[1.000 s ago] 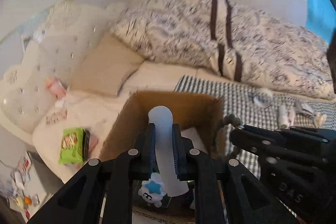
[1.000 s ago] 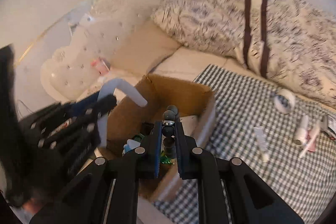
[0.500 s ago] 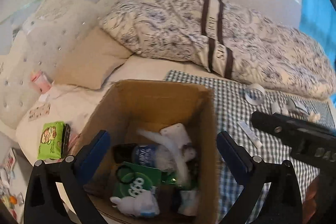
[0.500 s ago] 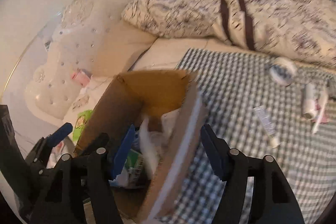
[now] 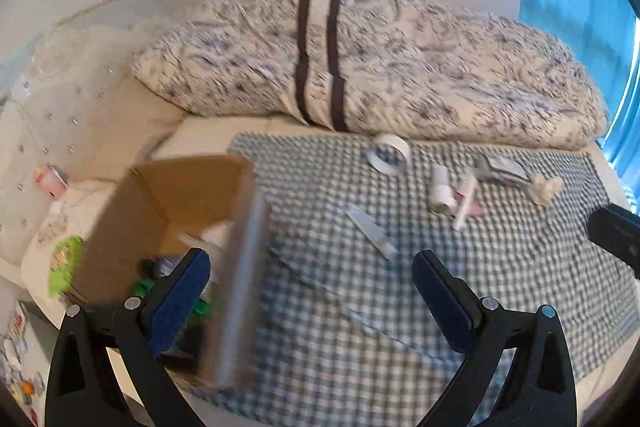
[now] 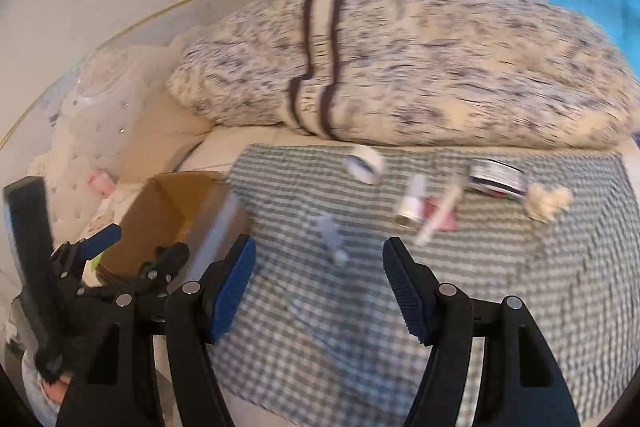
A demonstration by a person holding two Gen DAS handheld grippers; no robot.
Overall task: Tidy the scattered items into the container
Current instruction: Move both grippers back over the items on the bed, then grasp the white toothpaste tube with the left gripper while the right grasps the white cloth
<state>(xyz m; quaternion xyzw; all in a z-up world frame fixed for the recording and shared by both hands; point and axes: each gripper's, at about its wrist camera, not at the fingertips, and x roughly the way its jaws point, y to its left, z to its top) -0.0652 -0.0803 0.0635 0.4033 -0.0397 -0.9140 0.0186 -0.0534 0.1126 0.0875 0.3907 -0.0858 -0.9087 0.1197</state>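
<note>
Box (image 5: 188,195) at 9 o'clock is holding several items | tape roll (image 5: 388,151), tube (image 5: 370,233), bottle (image 5: 440,187) are lying at 1 o'clock, awaiting pickup | left gripper (image 5: 312,291) and right gripper (image 6: 316,283) are hanging spread, empty

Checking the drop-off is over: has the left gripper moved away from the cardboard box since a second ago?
Yes. The left gripper, jaws open and empty, has swung right off the cardboard box over the checked cloth.

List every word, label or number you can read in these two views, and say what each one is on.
None can be read.
Green packet beside the cardboard box: print blurred.
Flat dark-and-white packet on the checked cloth: lettering smeared.
Small tube: too small.
</note>
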